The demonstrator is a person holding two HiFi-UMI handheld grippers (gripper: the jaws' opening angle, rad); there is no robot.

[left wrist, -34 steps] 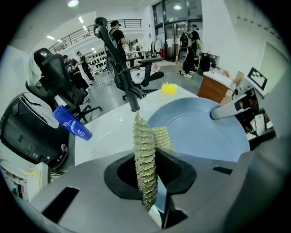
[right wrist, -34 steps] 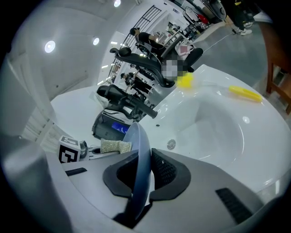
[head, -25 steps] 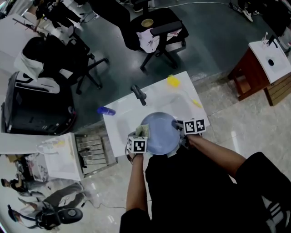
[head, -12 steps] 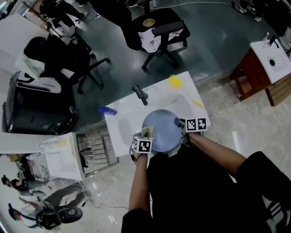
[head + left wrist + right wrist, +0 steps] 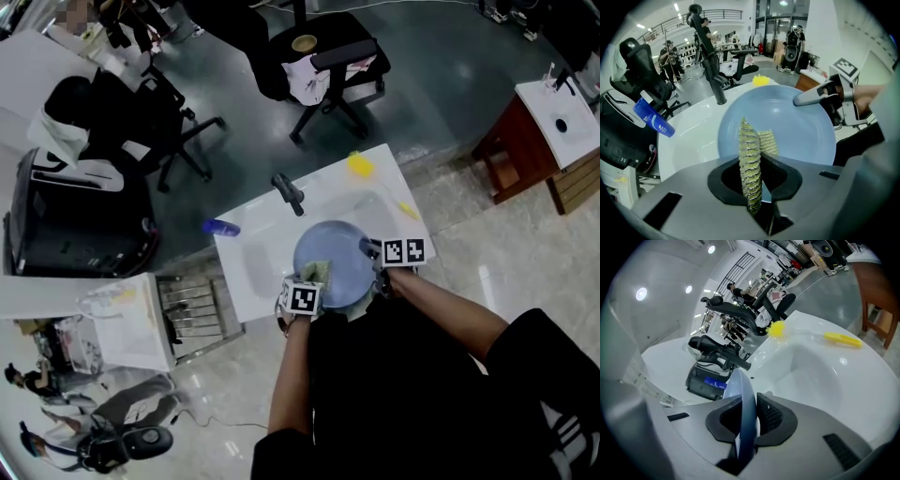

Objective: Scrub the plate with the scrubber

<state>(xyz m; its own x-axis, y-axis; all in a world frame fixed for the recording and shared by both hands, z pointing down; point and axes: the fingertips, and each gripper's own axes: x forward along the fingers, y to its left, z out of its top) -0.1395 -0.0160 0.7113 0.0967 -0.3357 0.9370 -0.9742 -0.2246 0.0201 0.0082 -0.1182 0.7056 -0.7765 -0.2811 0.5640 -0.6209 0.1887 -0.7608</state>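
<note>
The white bench [image 5: 246, 272] with its sunken sink bowl [image 5: 820, 380] lies under both tongs. Its near edge runs just behind them, close against the person. Ahead of the right tongs [image 5: 368, 250] the bowl opens as smooth white surface out to the far rim (the widest free stretch in sight). On the outer side of the left tongs [image 5: 311, 279] a strip of flat bench runs to the side edge.

The plate [image 5: 342, 262] spans the space between the two tongs and is held tilted over the bowl. It is round and evenly pale blue, with a smooth face, a shallow raised rim and a soft glare across it. The right tongs are clamped on its rim, which shows edge-on between the jaws in the right gripper view.

A black tap [image 5: 288, 194] stands just past the plate's far rim, ahead of the left tongs and apart from the plate. A blue bottle [image 5: 218, 227] sits at the bench's far outer edge, well apart from the left tongs. A yellow brush [image 5: 359, 166] lies along the far rim, well ahead of the right tongs.

The scrubber [image 5: 750, 159] is pinched between the closed jaws of the left tongs. It is a yellow-green, ribbed pad with a glinting weave, standing on edge and folded over at its front. Its leading end rests on the plate's face near the rim closest to the left tongs.
</note>
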